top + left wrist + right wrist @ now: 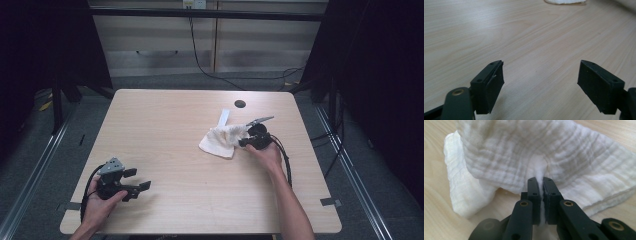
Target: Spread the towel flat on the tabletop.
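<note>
- While the cloth (223,139) lay crumpled right of the table's (165,125) middle, the right gripper (541,187) pinched a fold of it between clenched jaws.
- Only a thin edge sat in that pinch, so lifting slowly and straight up would probably have kept it from slipping out.
- Well apart from the cloth, near the front left corner, the left gripper (136,179) rested with jaws spread and empty, free to take a second corner.
</note>
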### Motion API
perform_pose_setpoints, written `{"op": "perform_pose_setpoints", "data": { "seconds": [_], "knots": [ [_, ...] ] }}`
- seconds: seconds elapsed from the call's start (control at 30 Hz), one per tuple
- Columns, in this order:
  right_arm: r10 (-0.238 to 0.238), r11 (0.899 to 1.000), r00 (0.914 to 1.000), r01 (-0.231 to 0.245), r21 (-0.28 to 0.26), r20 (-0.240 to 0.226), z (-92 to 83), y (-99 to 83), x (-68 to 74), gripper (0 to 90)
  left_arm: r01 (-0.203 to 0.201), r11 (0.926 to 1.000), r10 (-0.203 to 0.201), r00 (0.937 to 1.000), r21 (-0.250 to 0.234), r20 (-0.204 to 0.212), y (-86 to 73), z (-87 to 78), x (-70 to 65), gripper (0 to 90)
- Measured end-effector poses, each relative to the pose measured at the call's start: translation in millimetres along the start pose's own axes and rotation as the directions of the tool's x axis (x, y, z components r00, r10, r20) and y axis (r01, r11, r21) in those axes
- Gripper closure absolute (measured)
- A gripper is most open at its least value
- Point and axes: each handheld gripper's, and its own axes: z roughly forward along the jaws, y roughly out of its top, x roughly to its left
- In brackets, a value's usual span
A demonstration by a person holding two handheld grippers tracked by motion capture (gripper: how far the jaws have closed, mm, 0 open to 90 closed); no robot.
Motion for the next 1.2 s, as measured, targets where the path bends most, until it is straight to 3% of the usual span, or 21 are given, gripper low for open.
{"op": "perform_pose_setpoints", "data": {
  "seconds": [0.07,0.17,0.27,0.37,0.43,0.5,0.67,0.8,1.03,1.2],
  "knots": [
    [-0.008,1.000,0.9999,0.008,-0.006,-0.006,-0.8,-2.1,2.5,85.3,0.012,0.9999,-0.012,0.9999,-0.004,0.010,0.3,-0.5,1.5,20.5],
    [-0.013,1.000,0.9997,0.013,-0.004,-0.019,-3.1,-5.3,6.6,85.3,0.017,0.9998,-0.018,0.9993,-0.011,-0.032,0.8,-0.9,2.7,20.1],
    [-0.019,1.000,0.9996,0.019,-0.012,-0.023,-4.2,-7.7,8.8,85.3,0.033,0.9994,-0.033,0.9989,-0.014,-0.032,1.0,-0.6,3.1,20.3],
    [-0.022,1.000,0.9992,0.022,-0.016,-0.033,-5.7,-10.9,12.3,85.3,0.039,0.9990,-0.040,0.9991,-0.023,-0.012,1.2,-0.9,2.4,28.2],
    [-0.019,1.000,0.9991,0.018,-0.021,-0.039,-6.4,-12.9,15.3,85.3,0.028,0.9991,-0.029,0.9995,-0.031,-0.010,1.4,-0.7,0.9,28.6],
    [-0.029,0.999,0.9986,0.028,-0.022,-0.044,-8.2,-16.2,20.6,85.3,0.025,0.9992,-0.025,0.9997,-0.033,0.003,1.5,-0.8,0.2,36.2],
    [-0.044,0.999,0.9972,0.043,-0.025,-0.061,-10.1,-20.3,29.6,85.3,-0.037,0.9991,0.037,0.9988,-0.019,-0.034,1.2,0.7,-3.3,39.8],
    [-0.043,0.999,0.9962,0.040,-0.031,-0.076,-12.2,-25.1,37.5,85.3,-0.047,0.9985,0.047,0.9988,-0.028,-0.011,3.3,0.3,-5.9,42.9],
    [-0.049,0.998,0.9931,0.045,-0.046,-0.106,-14.8,-32.5,49.6,85.3,-0.030,0.9994,0.029,0.9992,0.015,0.026,6.1,0.1,-8.5,41.3],
    [-0.079,0.997,0.9892,0.075,-0.035,-0.123,-16.7,-34.9,61.7,85.4,-0.022,0.9993,0.021,0.9991,0.031,0.038,7.2,3.1,-11.9,33.9]
  ]
}}
